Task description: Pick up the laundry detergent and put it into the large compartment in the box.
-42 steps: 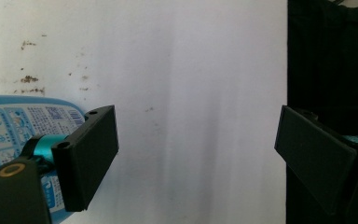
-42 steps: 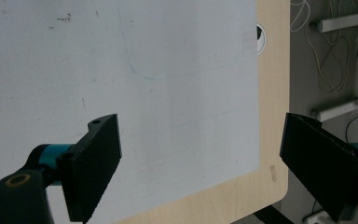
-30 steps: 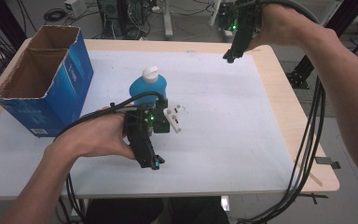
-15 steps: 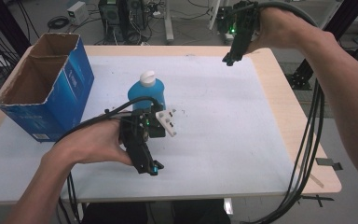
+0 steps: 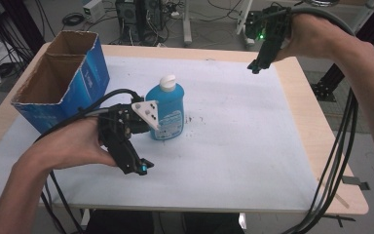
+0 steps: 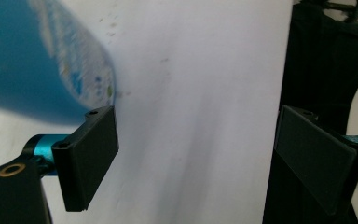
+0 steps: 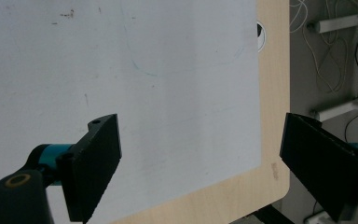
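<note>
An upright blue bottle [image 5: 166,107] stands mid-bench, just beside the released left claw [image 5: 135,164], nearer the far edge. The right claw [image 5: 254,66], also released, hovers at the far right corner.

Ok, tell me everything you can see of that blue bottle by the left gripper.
The blue bottle stands upright on the white table cover, near the middle and just right of the open cardboard box. It looks like glossy plastic, with a white rounded cap and a pale printed label on its front. The left gripper sits beside it with jaws open, not gripping it; its grey plate overlaps the bottle's left edge.
</note>
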A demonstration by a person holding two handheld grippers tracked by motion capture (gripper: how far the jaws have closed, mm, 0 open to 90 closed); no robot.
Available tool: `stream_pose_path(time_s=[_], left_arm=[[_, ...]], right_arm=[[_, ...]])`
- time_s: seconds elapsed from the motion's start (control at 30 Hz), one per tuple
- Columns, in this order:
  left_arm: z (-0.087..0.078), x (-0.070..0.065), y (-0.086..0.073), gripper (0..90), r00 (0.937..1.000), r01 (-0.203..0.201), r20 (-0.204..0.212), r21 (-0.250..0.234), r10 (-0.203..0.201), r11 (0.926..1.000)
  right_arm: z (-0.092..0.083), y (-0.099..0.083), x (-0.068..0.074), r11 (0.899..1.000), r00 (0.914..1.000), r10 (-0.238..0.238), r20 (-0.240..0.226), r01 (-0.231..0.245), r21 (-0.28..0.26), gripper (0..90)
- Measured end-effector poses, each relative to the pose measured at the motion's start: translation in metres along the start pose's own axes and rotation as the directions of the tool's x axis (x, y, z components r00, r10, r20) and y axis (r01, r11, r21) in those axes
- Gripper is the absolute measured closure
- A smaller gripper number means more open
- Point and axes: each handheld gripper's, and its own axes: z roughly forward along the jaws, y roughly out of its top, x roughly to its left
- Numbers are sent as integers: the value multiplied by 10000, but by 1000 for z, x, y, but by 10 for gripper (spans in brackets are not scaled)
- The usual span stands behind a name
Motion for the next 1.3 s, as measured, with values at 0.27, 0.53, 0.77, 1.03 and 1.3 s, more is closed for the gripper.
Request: stream_pose_path(time_s=[0.27,0.53,0.77,1.03,1.3], left_arm=[[-20,14,-11,135,9918,1020,-789,154,-1005,9947],[-35,36,1,135,9626,2162,-1523,-671,-2242,9740],[-28,50,15,134,9504,2566,-1515,-1111,-2716,9601],[-12,63,34,134,9384,2975,-1462,-1187,-3131,9473],[-3,72,46,134,9311,3245,-1403,-1024,-3366,9403]], right_arm=[[1,2,3,9998,9998,-200,25,200,81,117],[0,3,4,9997,9997,-232,52,232,28,117],[1,4,4,9994,9994,-333,42,333,-10,117],[3,5,4,9995,9995,-317,3,317,96,117],[4,7,4,9994,9994,-346,-8,346,56,117]])
